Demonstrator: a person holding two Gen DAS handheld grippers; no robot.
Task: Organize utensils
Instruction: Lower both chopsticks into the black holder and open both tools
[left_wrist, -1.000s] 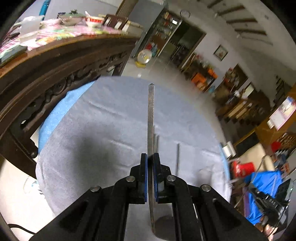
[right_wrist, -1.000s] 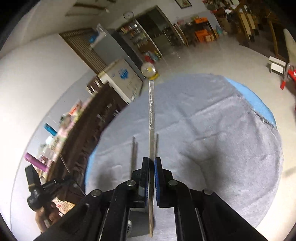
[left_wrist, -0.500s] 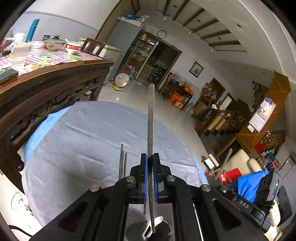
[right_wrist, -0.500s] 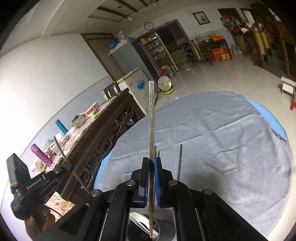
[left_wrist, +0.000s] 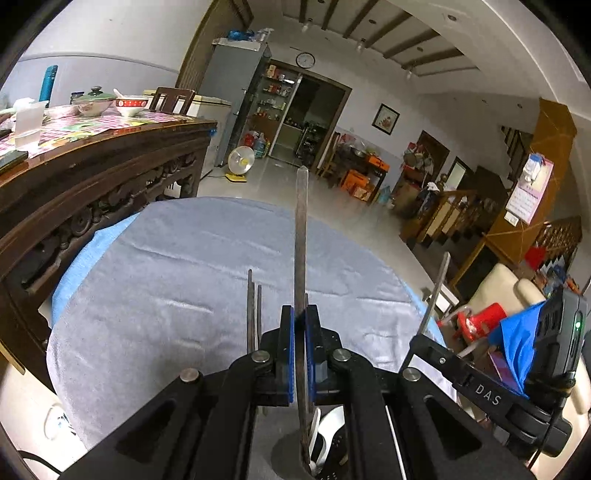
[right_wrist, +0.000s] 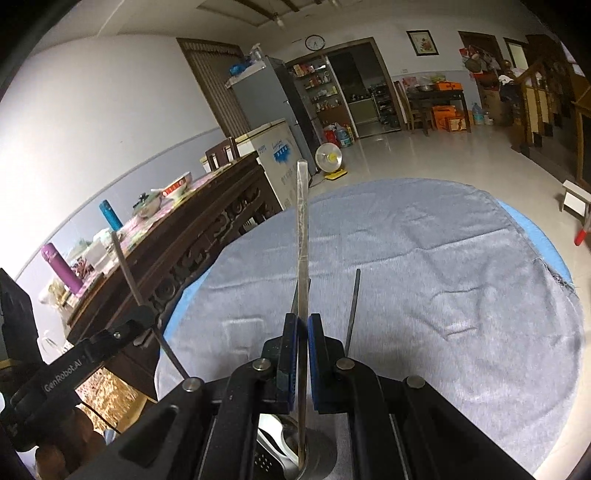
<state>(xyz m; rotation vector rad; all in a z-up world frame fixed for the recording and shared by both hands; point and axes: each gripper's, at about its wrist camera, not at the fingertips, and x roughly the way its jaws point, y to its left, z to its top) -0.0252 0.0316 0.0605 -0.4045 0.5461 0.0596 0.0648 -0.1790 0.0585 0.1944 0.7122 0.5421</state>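
two thin metal utensils, one pinched edge-on in each of my grippers. my left gripper (left_wrist: 300, 354) is clamped on a flat steel handle (left_wrist: 301, 236), long axis running up and away from me, its lower end dipping into the holder (left_wrist: 291, 454) right beneath. my right gripper (right_wrist: 303, 360) grips another steel strip (right_wrist: 302, 229), equally near, over the fuzzy grey cloth (right_wrist: 443, 280).
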